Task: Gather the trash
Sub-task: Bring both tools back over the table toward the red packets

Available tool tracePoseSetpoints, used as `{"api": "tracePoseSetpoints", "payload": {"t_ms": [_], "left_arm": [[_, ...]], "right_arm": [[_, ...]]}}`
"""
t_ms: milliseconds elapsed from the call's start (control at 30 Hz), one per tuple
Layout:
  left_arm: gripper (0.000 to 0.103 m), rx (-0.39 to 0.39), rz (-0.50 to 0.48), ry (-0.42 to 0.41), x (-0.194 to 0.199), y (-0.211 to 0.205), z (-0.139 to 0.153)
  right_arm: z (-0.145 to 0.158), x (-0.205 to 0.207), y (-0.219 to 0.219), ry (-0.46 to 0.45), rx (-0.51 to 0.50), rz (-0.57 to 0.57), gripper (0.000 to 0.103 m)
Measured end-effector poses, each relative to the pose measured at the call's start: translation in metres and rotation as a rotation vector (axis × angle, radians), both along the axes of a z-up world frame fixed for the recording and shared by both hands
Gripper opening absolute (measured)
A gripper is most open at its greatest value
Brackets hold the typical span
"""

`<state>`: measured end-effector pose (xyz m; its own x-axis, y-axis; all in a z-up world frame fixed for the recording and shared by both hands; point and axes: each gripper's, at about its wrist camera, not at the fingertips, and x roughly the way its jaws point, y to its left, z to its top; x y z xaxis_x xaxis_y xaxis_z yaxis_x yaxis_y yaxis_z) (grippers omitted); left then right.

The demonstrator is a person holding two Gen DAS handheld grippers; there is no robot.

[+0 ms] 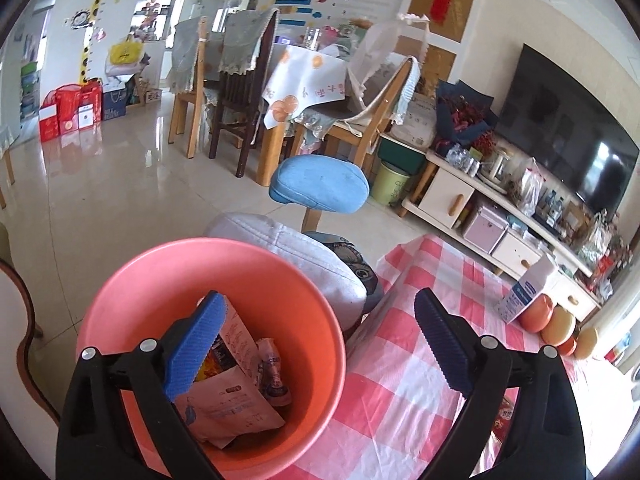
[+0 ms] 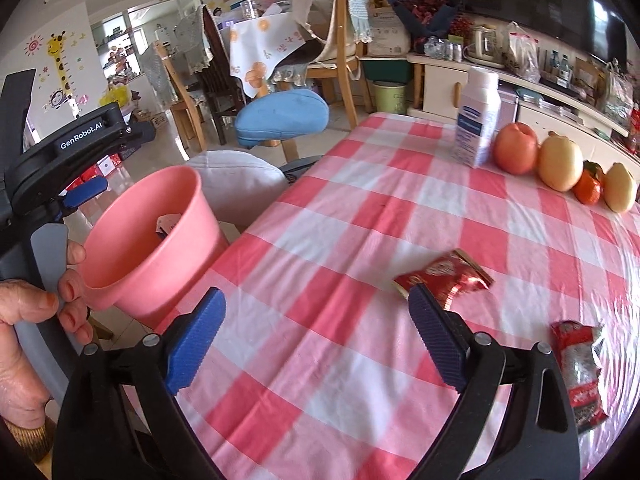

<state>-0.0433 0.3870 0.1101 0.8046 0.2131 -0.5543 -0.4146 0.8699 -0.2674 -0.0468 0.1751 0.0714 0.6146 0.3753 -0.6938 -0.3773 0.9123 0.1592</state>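
Observation:
A pink bin (image 1: 280, 280) stands beside the left edge of the pink-checked table (image 1: 400, 360). Several empty snack packets (image 1: 232, 400) lie inside it. My left gripper (image 1: 318, 304) hovers open over the bin's mouth, nothing between its blue pads. In the right wrist view the bin (image 2: 160, 248) is at the left, and a hand (image 2: 24, 320) holds the left gripper's handle beside it. My right gripper (image 2: 316, 296) is open above the tablecloth (image 2: 320, 220), empty. A red wrapper (image 2: 444, 276) lies just beyond its right finger. A second red and clear packet (image 2: 580, 372) lies at the right.
A white carton (image 2: 478, 120) and a row of fruit (image 2: 560, 164) stand along the table's far right side. A grey cushion (image 2: 236, 184) and a blue stool (image 2: 280, 116) sit behind the bin. Dining chairs and a TV cabinet (image 1: 500, 208) lie further back.

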Motion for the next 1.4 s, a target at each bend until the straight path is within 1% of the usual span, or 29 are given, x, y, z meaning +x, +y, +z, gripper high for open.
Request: {"api": "tracePoseSetpoints", "payload": {"t_ms": [567, 767, 900, 1100, 1300, 1400], "left_arm": [[0.094, 0.117, -0.114, 0.065, 0.014, -0.058, -0.001], [0.094, 0.156, -0.164, 0.12, 0.022, -0.08, -0.008], [0.094, 0.19, -0.203, 0.14, 0.025, -0.096, -0.013], [0.094, 0.229, -0.236, 0.144, 0.025, -0.109, -0.019], [0.094, 0.258, -0.284, 0.148, 0.021, -0.126, -0.024], [0.094, 0.272, -0.324, 0.156, 0.019, -0.14, -0.028]], "right_arm": [[0.006, -0.021, -0.065, -0.02, -0.015, -0.071, 0.094], [0.008, -0.032, -0.086, -0.044, -0.028, -0.091, 0.094], [0.008, -0.037, -0.103, -0.05, -0.009, -0.109, 0.094], [0.009, -0.039, -0.126, -0.047, 0.023, -0.126, 0.094], [0.018, -0.04, -0.145, -0.068, 0.027, -0.121, 0.094], [0.022, -0.037, -0.16, -0.054, 0.056, -0.12, 0.094]]}}
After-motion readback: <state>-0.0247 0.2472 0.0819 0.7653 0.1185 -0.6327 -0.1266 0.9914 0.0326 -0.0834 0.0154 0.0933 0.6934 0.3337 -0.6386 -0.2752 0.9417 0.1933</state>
